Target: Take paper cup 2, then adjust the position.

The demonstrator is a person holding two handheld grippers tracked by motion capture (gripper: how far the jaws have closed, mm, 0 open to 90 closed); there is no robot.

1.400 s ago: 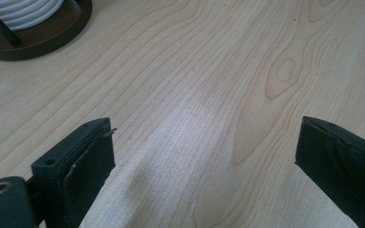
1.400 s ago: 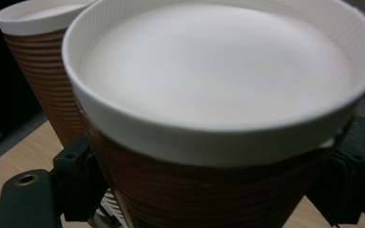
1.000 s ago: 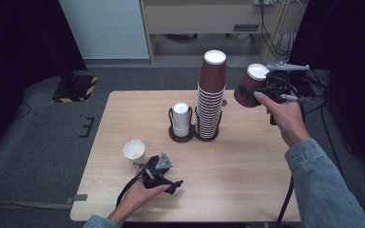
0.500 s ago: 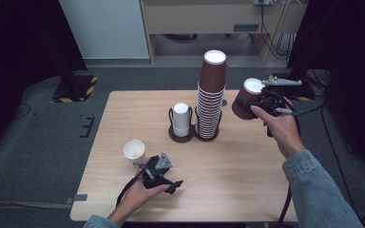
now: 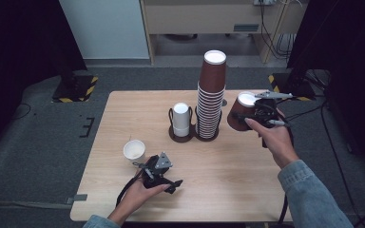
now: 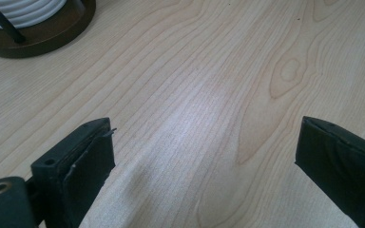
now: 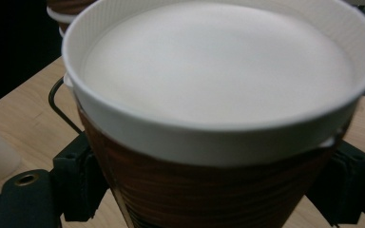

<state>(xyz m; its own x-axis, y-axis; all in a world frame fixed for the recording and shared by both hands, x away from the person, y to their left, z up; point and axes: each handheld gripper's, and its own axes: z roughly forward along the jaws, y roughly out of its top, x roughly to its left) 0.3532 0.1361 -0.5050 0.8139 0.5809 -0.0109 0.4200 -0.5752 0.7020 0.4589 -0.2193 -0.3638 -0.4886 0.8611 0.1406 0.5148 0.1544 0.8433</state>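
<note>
Brown paper cup held upside down off the table's right edge, beside a tall stack of the same cups.

The wooden table (image 5: 247,190) carries a tall stack of inverted brown cups (image 5: 211,95) in a dark wire holder, with a shorter stack of white cups (image 5: 181,118) in a matching holder touching its left side. The right gripper (image 5: 261,113), held in the person's right hand, has its jaws pinching a single brown paper cup (image 7: 218,118) by its sides, white base upward, just right of the tall stack and above the table's edge. The left gripper (image 5: 159,172) rests low over the near table with jaws spread wide on nothing. A lone white cup (image 5: 134,151) stands upright just beside it.
</note>
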